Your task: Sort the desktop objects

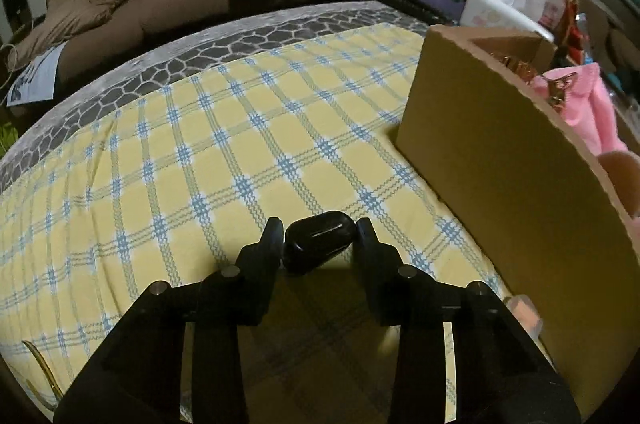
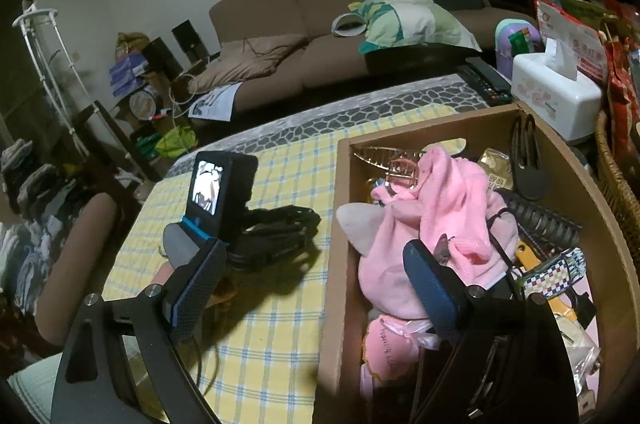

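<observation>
My left gripper [image 1: 318,244] is shut on a small black rounded case [image 1: 319,240] and holds it just above the yellow checked cloth [image 1: 200,144], left of the cardboard box [image 1: 500,164]. In the right wrist view the left gripper [image 2: 276,228] with its camera unit shows low over the cloth, left of the box [image 2: 336,244]. My right gripper [image 2: 312,264] is open and empty, its left finger over the cloth and its right finger over the box. The box holds a pink cloth [image 2: 432,216], hair clips and several small items.
A white tissue box [image 2: 556,84] and remote controls [image 2: 484,76] lie beyond the cardboard box. A wicker basket [image 2: 616,168] stands at the right. A brown sofa [image 2: 320,36] is behind the table. A small pale object [image 1: 524,312] lies by the box's near corner.
</observation>
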`<state>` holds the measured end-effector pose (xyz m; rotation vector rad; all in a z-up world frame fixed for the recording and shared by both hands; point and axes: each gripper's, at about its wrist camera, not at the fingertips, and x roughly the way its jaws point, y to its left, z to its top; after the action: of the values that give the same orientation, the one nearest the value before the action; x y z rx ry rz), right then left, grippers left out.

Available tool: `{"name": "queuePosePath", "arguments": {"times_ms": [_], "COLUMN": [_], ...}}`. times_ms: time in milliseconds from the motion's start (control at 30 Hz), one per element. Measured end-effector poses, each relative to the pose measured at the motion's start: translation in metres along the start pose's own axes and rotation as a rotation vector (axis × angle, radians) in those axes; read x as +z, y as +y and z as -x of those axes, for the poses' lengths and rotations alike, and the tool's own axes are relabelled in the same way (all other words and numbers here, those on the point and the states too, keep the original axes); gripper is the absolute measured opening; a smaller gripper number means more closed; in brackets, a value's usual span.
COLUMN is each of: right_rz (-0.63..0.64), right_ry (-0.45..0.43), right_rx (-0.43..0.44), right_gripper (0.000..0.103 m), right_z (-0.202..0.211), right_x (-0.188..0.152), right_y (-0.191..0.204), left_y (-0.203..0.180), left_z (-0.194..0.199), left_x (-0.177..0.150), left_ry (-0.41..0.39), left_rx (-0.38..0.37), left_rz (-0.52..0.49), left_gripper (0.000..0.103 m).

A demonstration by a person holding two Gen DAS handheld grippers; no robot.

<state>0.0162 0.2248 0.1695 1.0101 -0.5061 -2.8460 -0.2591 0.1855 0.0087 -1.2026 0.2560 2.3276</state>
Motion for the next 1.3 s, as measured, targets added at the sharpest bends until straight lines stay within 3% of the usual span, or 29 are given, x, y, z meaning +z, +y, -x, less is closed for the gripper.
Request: {"name": "queuePosePath", "arguments": {"times_ms": [67, 400, 533, 667, 733, 833, 967, 1067, 1300], "right_rz": [-0.001, -0.047, -0.034, 0.016, 0.117, 0.356, 0.770, 1.080, 1.362], "right_ry": [0.001, -0.007, 0.023, 0.057, 0.102, 0.254, 0.534, 0.707, 0.970], "right_rx": [0.004, 0.066, 0.140, 0.161, 0.148, 0.102, -0.012, -0.098, -0.122], "right_gripper": [0.093, 0.092, 0.088, 0.075, 0.072, 0.066, 0.055, 0.053, 0.053], "right_z": [0.001, 0.011, 0.009, 0.003, -0.007, -0.034, -0.082, -0.116, -0.161], "right_x": [0.000, 0.003, 0.001, -0.003, 0.000, 0.012, 0.005, -0.015, -0.049], "right_y": [0.000, 0.005, 0.023, 0.041, 0.052, 0.073, 0.107, 0.122, 0.114], "left_y": [0.003, 0.005, 0.010, 0.019, 0.026, 0.036, 0.044, 0.049, 0.061], "left_z": [0.008, 0.108, 0.163, 0.208, 0.229, 0.248, 0.254, 0.250, 0.249], "left_x": [-0.004, -0.044, -0.067, -0.093, -0.112, -0.136, -0.154, -0.156, -0.155], "left_ry": [-0.014, -0.133, -0.176, -0.183, -0.171, -0.180, -0.202, -0.195, -0.195], "left_rx": [0.004, -0.161, -0.184, -0.153, -0.129, -0.132, -0.158, -0.168, -0.169], "left_rz": [0.018, 0.070, 0.095, 0.151, 0.200, 0.280, 0.345, 0.352, 0.351], "left_gripper": [0.035, 0.035, 0.035, 0.035, 0.035, 0.035, 0.035, 0.035, 0.035]}}
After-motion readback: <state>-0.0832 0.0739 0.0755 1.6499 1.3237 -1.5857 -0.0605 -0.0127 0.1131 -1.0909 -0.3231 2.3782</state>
